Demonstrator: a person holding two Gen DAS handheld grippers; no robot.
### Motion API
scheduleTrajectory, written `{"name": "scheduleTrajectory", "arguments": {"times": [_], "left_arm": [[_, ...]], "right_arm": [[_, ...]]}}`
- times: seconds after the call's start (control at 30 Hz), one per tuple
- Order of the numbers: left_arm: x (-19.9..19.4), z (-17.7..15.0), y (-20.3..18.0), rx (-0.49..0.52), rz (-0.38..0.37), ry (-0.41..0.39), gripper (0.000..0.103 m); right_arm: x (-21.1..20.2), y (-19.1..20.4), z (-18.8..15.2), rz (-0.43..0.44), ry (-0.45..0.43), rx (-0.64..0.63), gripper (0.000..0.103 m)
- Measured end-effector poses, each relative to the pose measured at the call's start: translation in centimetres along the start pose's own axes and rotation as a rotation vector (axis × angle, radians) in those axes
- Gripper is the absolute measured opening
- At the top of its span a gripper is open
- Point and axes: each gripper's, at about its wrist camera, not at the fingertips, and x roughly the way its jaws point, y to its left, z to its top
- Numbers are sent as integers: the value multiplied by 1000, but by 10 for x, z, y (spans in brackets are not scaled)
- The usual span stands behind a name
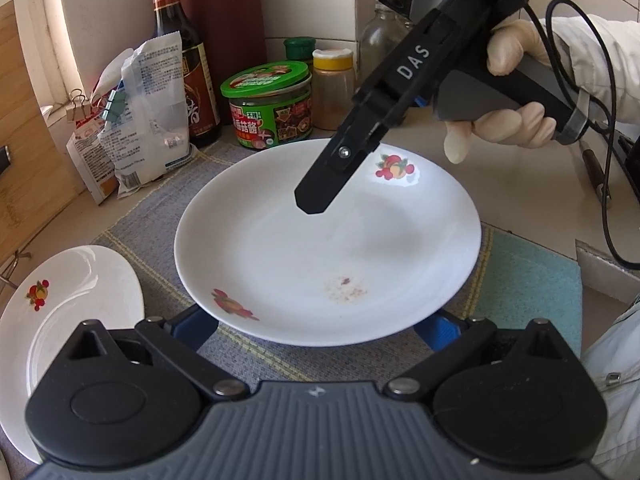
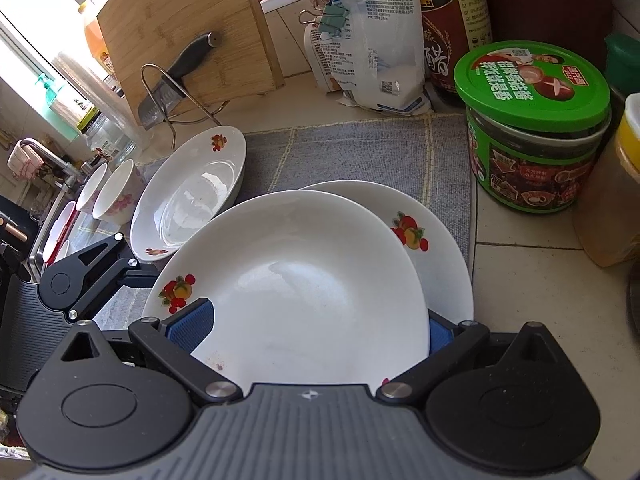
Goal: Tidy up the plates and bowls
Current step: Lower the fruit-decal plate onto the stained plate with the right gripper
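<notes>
Top plate (image 1: 320, 240): white, fruit-printed and faintly stained; rests offset on a second plate (image 2: 436, 248) on the grey mat (image 1: 160, 208) covering the tabletop.
Left tongs (image 1: 316, 328): open wide, both blue pads at the top plate's near rim, which overlaps them in view; contact cannot be told.
Right tongs (image 2: 316, 328): spread open, gripping nothing, tip poised above the plate's well.
Deciding relation: plate lies straight ahead of the left tongs and below the right; being round, it has no long axis.
Likely destinations: third plate (image 1: 72, 312) to the left, bowls (image 2: 116, 192) beyond.
</notes>
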Motion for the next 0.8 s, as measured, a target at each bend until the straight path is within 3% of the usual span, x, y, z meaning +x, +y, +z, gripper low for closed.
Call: {"name": "scheduleTrajectory", "arguments": {"times": [0.8], "left_arm": [[7,-1,3,7,8,-10,102]], "right_arm": [[-16,-4,-11,-34,-17,48,103]]}}
